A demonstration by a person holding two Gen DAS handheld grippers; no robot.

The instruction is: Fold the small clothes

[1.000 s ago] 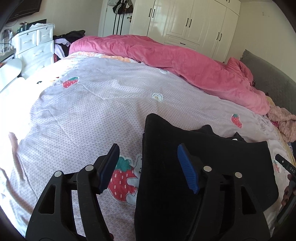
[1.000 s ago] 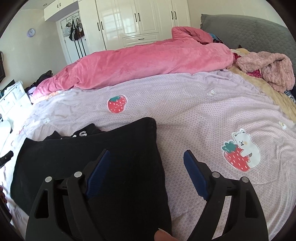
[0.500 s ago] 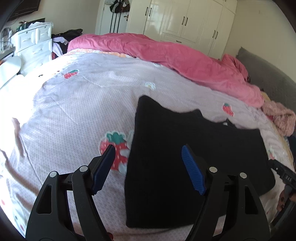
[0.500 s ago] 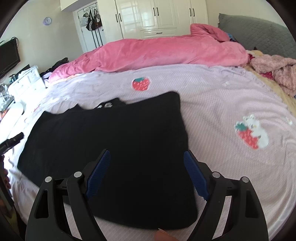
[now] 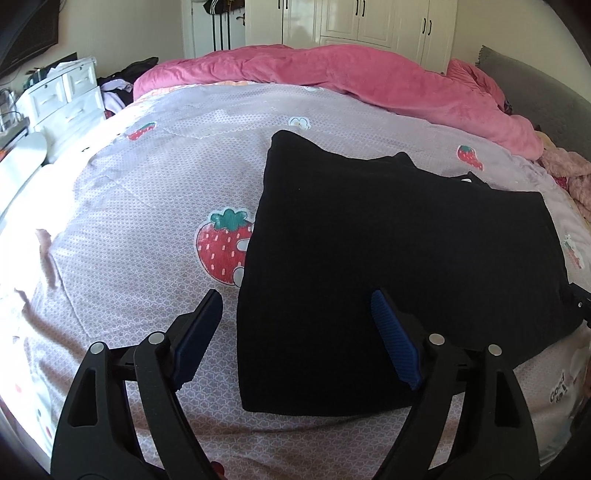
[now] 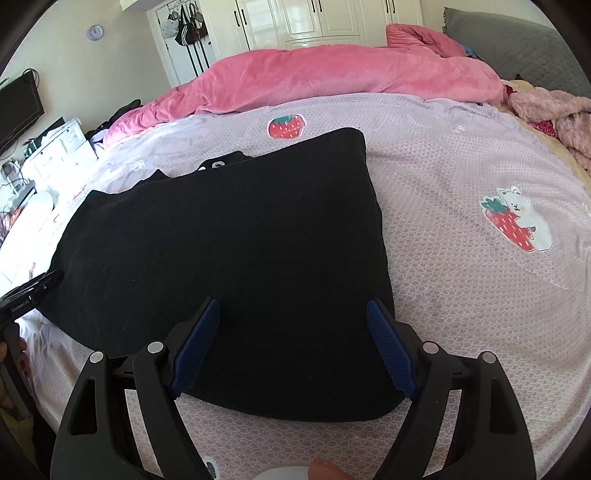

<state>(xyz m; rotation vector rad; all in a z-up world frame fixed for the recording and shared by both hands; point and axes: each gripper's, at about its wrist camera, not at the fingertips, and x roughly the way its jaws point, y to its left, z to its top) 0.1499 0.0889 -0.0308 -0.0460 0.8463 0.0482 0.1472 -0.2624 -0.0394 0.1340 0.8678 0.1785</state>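
Note:
A black garment (image 5: 388,236) lies flat and folded on the lilac strawberry-print bedsheet (image 5: 147,206). It also shows in the right wrist view (image 6: 229,258), with a bit of white lettering at its far edge. My left gripper (image 5: 295,336) is open and empty, raised above the garment's near left corner. My right gripper (image 6: 293,339) is open and empty, raised above the garment's near right corner. Each gripper's tip shows at the edge of the other's view.
A pink duvet (image 5: 332,77) lies bunched along the far side of the bed. A fluffy pink garment (image 6: 554,114) sits at the right by the grey headboard (image 6: 517,40). White drawers (image 5: 62,96) stand at the left, white wardrobes (image 6: 314,22) behind.
Both grippers have pulled back and up from the garment, so more of it shows. Both stay open and empty. The garment lies still.

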